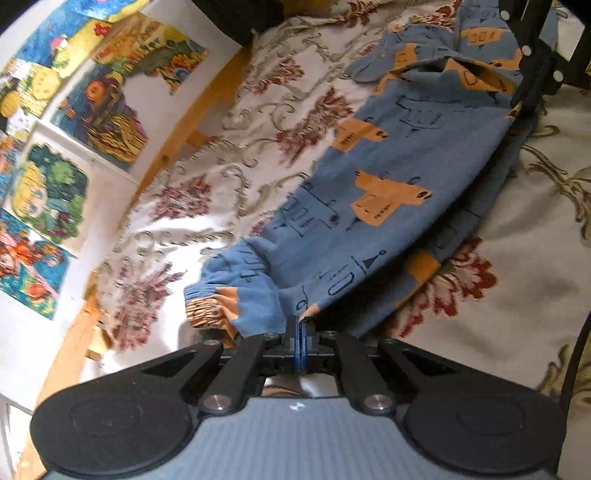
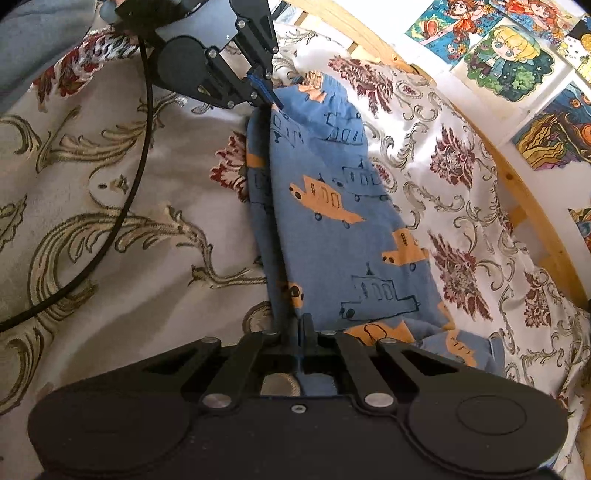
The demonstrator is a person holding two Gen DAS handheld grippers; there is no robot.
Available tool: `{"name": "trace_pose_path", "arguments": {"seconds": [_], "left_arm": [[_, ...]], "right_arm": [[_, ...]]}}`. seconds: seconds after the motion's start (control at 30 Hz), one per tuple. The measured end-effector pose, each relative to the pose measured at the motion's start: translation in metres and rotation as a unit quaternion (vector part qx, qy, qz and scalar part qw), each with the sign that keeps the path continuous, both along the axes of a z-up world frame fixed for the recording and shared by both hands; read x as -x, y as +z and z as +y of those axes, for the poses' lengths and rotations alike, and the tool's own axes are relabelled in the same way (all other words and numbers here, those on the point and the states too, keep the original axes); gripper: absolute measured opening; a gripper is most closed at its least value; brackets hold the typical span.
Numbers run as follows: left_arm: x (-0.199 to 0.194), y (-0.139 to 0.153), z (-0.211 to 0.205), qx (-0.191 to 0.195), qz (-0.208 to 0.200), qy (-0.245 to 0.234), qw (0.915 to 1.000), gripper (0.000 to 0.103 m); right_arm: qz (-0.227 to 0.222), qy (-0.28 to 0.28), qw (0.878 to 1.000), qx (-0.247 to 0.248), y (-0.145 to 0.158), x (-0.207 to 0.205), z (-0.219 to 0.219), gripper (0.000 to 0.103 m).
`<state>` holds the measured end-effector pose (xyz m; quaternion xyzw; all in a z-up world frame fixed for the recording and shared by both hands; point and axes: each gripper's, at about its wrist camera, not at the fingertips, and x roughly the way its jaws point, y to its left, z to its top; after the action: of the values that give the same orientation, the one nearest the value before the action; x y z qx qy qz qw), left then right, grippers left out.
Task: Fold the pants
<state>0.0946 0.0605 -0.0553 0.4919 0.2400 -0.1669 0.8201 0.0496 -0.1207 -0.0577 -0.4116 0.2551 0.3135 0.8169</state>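
Blue pants [image 1: 388, 192] printed with orange and outlined boats lie stretched over a floral bedspread. My left gripper [image 1: 300, 325] is shut on the pants near the ribbed cuff [image 1: 207, 306]. In the right wrist view the same pants [image 2: 332, 206] run lengthwise away from me, and my right gripper [image 2: 302, 325] is shut on their near end. The left gripper [image 2: 264, 90] shows at the far end of the pants, pinching the cloth. The right gripper [image 1: 524, 107] appears at the top right of the left wrist view, holding the far edge. The cloth hangs taut between the two grips.
The cream bedspread [image 2: 110, 206] with red flowers and gold scrolls covers the bed. A wooden bed frame [image 2: 517, 184] runs along a white wall with colourful cartoon drawings [image 1: 74, 110]. A black cable [image 2: 140, 129] trails over the bedspread. A grey sleeve [image 2: 33, 33] is at the top left.
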Motion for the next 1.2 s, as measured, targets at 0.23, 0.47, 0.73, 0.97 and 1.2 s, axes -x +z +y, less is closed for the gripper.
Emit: {"name": "trace_pose_path", "arguments": {"seconds": [0.23, 0.47, 0.73, 0.97, 1.2], "left_arm": [[-0.004, 0.005, 0.006, 0.037, 0.05, 0.006, 0.998, 0.003], [0.002, 0.034, 0.011, 0.154, 0.106, 0.022, 0.9821, 0.058], [-0.011, 0.061, -0.012, 0.32, 0.187, 0.03, 0.9283, 0.101], [-0.028, 0.058, -0.072, 0.463, 0.27, 0.044, 0.8431, 0.103], [-0.039, 0.021, -0.116, 0.582, 0.353, 0.097, 0.7265, 0.103]], "right_arm": [[0.013, -0.006, 1.0, -0.021, 0.001, 0.0, -0.003, 0.008], [0.017, -0.038, 0.998, -0.051, 0.015, 0.012, -0.021, 0.055], [-0.002, -0.203, 0.974, -0.101, 0.033, 0.012, -0.099, 0.102], [-0.01, -0.322, 0.934, -0.158, 0.041, 0.001, -0.17, 0.102], [0.012, -0.36, 0.908, -0.214, 0.054, -0.022, -0.204, 0.102]]}}
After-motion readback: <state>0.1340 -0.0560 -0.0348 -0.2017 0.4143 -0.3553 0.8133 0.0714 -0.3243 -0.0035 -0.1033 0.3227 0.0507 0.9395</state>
